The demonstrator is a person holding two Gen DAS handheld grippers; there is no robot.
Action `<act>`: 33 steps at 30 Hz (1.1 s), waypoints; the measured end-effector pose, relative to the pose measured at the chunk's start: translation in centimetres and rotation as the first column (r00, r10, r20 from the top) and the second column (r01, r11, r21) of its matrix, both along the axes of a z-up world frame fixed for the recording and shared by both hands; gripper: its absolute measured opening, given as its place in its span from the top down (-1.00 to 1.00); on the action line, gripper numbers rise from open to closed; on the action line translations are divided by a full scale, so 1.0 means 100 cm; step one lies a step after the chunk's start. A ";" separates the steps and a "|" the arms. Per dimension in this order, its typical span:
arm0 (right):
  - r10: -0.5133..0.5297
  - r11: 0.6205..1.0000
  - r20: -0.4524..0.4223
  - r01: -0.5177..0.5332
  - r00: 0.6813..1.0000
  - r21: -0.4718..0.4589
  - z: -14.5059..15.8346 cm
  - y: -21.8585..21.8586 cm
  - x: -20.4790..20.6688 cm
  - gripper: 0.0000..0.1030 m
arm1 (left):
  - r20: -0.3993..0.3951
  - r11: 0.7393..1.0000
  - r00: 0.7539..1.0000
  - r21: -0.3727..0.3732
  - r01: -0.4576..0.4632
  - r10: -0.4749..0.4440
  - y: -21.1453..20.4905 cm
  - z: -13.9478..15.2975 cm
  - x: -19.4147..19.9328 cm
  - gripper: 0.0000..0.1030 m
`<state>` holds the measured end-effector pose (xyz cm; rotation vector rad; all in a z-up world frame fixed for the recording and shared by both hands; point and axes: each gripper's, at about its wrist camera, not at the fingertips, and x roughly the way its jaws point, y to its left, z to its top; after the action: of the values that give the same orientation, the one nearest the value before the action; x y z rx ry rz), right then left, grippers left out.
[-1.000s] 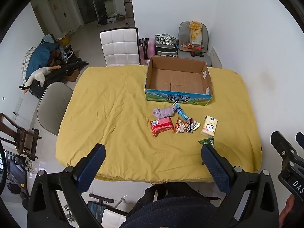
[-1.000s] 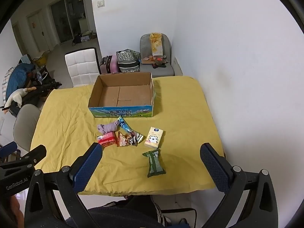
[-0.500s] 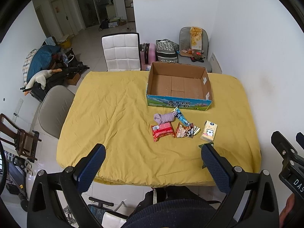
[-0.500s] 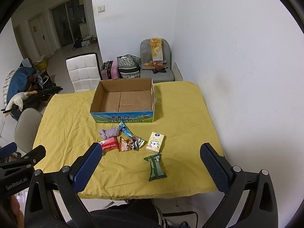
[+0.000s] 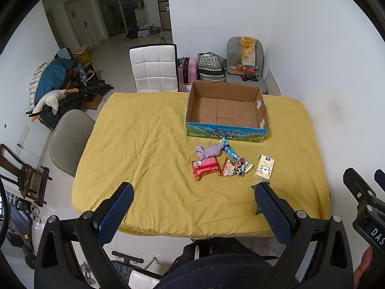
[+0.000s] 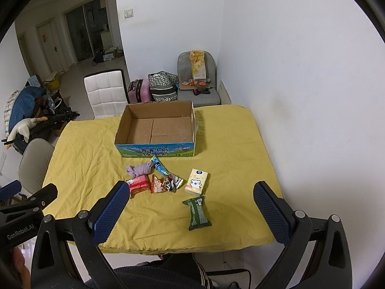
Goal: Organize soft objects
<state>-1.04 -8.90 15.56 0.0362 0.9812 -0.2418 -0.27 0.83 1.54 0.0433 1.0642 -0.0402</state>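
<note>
White walls point(image 6: 300, 60), tiled floor point(image 5: 113, 55), white padded chair point(image 5: 154, 68).

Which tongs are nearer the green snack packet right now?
Right. The right tongs frame the green snack packet between their open fingers; the left tongs sit farther left, the packet behind their right finger.

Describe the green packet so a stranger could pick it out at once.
Start at the open cardboard box on the yellow table. A loose row of small soft items lies on the near side of the box; nearer than the pale tissue pack at that row's right end lies the green packet. It is the only dark green item and lies apart, nearest the table's front edge.
</note>
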 end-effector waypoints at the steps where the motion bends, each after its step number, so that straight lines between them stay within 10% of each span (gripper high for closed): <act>1: 0.000 1.000 0.000 0.000 1.000 0.000 0.000 0.000 0.000 -1.00 | 0.001 1.000 1.000 0.001 0.000 0.000 0.000 0.000 0.000 -1.00; 33: 0.009 1.000 0.002 -0.009 1.000 -0.003 -0.001 0.008 -0.005 -1.00 | 0.001 1.000 1.000 -0.012 0.005 -0.005 0.002 0.000 -0.007 -1.00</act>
<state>-1.55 -8.11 15.42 0.0293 0.9788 -0.2345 -0.92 1.07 1.58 0.0352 1.0629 -0.0511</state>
